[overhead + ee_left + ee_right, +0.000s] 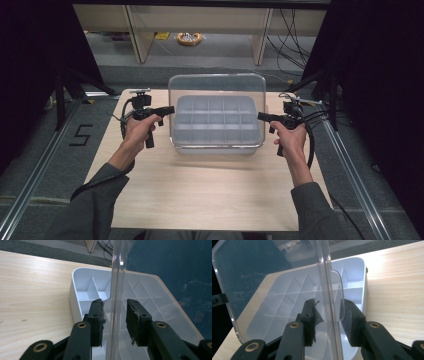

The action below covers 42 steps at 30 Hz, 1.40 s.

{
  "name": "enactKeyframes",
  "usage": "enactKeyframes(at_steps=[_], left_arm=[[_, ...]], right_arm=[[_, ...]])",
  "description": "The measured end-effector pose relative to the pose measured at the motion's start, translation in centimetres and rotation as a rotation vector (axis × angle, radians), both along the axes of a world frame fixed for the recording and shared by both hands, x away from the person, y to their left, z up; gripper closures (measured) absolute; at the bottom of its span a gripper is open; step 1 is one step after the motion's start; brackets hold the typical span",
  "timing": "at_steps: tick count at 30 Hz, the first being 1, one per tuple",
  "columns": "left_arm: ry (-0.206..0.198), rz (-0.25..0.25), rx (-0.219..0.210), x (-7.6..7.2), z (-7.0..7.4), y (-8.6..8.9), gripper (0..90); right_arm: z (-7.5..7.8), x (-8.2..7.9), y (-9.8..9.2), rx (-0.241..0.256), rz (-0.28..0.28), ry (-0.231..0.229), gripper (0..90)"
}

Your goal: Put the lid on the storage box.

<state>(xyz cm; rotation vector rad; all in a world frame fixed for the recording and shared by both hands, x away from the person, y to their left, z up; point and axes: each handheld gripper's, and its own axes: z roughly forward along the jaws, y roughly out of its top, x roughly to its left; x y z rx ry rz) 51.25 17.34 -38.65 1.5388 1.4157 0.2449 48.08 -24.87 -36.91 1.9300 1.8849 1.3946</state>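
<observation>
A white compartment organizer box (216, 125) sits at the far middle of the wooden surface (210, 190), its clear hinged lid (217, 85) standing upright. The left tongs (169, 110) and the right tongs (261, 116) meet the lid's two side edges. In the left gripper view the lid's edge (117, 290) runs between the spread jaws, the left pad (97, 322) and the other pad both a little clear of the plastic; the right gripper view shows the same, the lid's edge (328, 290) passing between parted jaws without a clamp. Both tongs are thus apart, straddling but not yet pinching.

The step in hand looks like taking hold of the lid to swing it, probably down over the empty compartments. The next move would call for both tongs to pinch evenly, then travel together along the hinge arc. The surface in front of the box is bare, giving free room toward the person; the box's rear wall lies near the surface's far edge, so pushing backward risks sliding it off.
</observation>
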Motion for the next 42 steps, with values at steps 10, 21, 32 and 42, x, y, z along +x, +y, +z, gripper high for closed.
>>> enactKeyframes(at_steps=[10,21,32,42], left_arm=[[0.038,0.033,-0.010,1.9,-0.9,-0.3,65.3],[0.077,0.047,0.020,3.1,-2.5,-0.9,64.8],[0.095,0.064,0.036,3.7,-3.5,-1.5,64.0],[0.119,0.078,0.040,4.2,-4.7,-1.6,62.4]], right_arm=[[-0.8,2.4,0.0,0.020,-0.029,0.073,64.4],[-3.1,4.1,-0.1,-0.025,-0.048,0.059,61.0],[-4.2,4.9,0.1,-0.065,-0.065,0.096,59.2],[-5.3,5.7,0.6,-0.096,-0.091,0.137,58.0]])
